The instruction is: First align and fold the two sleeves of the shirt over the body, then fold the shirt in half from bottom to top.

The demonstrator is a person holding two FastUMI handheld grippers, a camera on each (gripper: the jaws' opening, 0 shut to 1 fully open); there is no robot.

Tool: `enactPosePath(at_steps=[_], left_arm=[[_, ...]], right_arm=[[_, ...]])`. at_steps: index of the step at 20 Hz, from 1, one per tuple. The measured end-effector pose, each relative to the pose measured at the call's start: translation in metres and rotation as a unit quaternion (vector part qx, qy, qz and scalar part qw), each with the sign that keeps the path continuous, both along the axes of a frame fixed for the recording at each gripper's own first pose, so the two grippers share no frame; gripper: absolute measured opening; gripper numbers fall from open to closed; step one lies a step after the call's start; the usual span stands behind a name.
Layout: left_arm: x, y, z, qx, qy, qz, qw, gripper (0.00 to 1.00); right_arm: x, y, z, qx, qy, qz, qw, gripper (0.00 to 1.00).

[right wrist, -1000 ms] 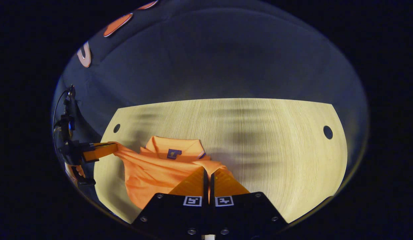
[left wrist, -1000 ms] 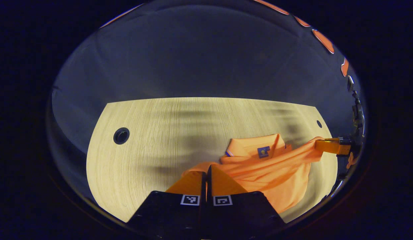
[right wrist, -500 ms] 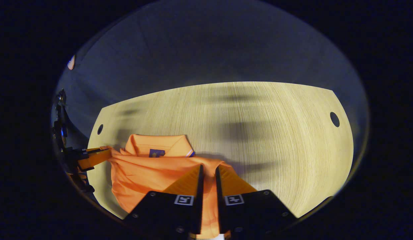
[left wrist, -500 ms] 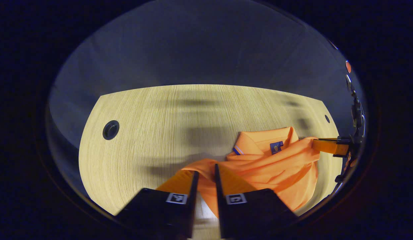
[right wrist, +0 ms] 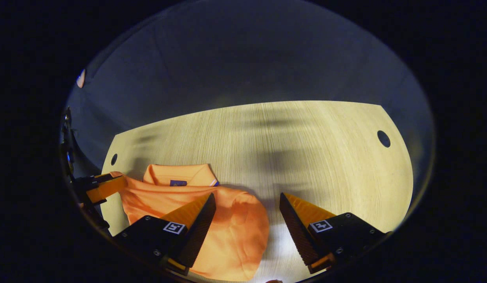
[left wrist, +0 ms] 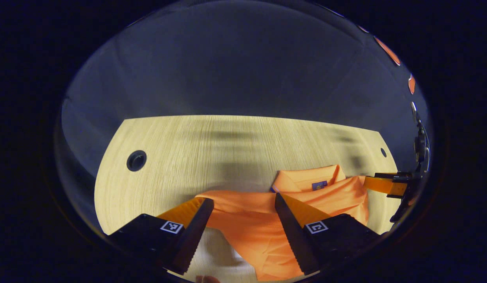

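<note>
The left gripper view is taken from low over the near edge of the wooden table, facing the far booth wall, with the left gripper spread wide at its bottom. The right gripper view is taken from a similar low, near position farther right, also facing the far wall, above the right gripper. The orange shirt and the tabletop are shared by both views, and in each the other gripper is seen at the side edge.

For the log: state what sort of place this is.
Probably a recording booth, not a home: a bare wooden table with cable holes, dark cloth walls, and an orange polo shirt laid out for folding.
</note>
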State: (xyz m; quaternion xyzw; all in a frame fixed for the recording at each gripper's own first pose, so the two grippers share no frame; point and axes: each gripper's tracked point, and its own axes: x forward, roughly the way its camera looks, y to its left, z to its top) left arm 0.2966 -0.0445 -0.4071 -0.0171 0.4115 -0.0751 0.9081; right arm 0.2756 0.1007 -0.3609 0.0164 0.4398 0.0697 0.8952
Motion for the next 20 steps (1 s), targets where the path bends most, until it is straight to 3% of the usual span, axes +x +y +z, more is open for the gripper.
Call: enactPosePath(at_steps=[6, 16, 20], left_arm=[[-0.006, -0.003, 0.023, -0.008, -0.014, -0.007, 1.0, 0.97], [-0.067, -0.001, 0.038, -0.037, 0.065, -0.022, 0.997, 0.97], [-0.09, 0.011, 0.038, -0.028, 0.07, -0.016, 0.997, 0.98]], right_arm=[[-0.01, -0.001, 0.031, 0.004, -0.027, 0.004, 1.0, 1.0], [-0.015, 0.004, 0.041, 0.017, -0.028, 0.018, 0.999, 0.99], [-0.016, 0.003, 0.04, 0.016, -0.029, 0.023, 0.999, 0.99]])
